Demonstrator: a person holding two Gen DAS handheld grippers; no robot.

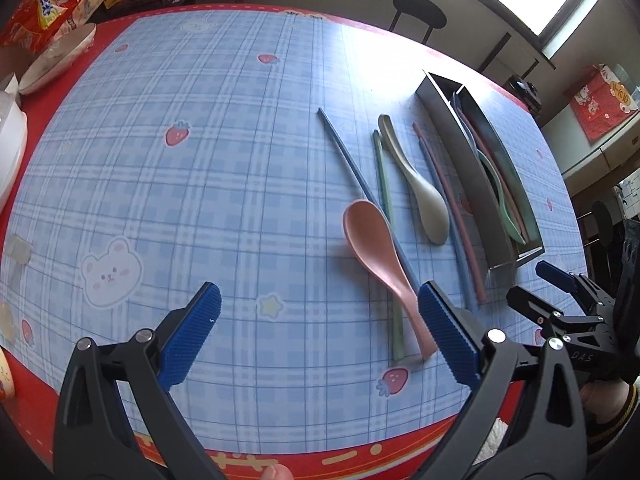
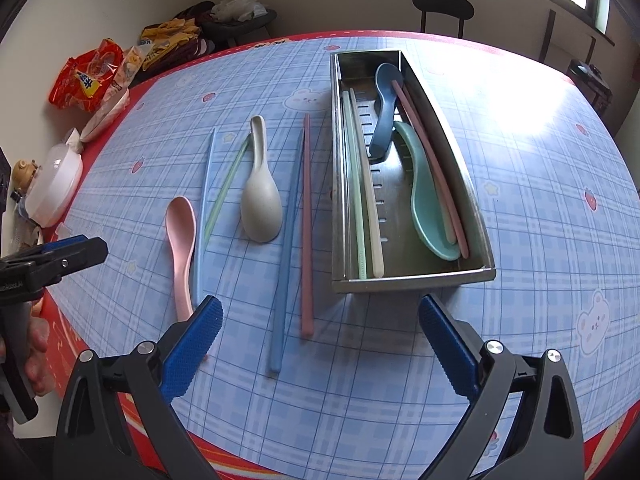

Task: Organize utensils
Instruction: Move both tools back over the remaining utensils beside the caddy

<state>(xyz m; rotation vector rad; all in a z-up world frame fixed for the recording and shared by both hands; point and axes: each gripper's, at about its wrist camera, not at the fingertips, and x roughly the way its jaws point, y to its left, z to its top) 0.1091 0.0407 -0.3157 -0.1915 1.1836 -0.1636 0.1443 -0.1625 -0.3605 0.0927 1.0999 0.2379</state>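
Observation:
A pink spoon (image 1: 376, 256) (image 2: 182, 240) lies on the blue checked tablecloth, its handle end close beside the right pad of my open left gripper (image 1: 320, 300). A beige spoon (image 1: 424, 196) (image 2: 260, 200) and loose blue (image 2: 288, 248), pink (image 2: 307, 220), light blue (image 2: 204, 208) and green chopsticks (image 2: 226, 188) lie alongside it. The steel tray (image 1: 476, 184) (image 2: 416, 280) holds a dark blue spoon (image 2: 386, 108), a teal spoon (image 2: 428, 200) and several chopsticks. My right gripper (image 2: 320, 312) (image 1: 532, 288) hangs open and empty before the tray's near end.
Snack bags (image 1: 44, 8) (image 2: 88, 80), a white dish (image 1: 56, 56) and a lidded white container (image 2: 56, 184) crowd the table's left side. A black stool (image 2: 442, 4) stands beyond the far edge. The red table border (image 1: 360, 456) runs just under both grippers.

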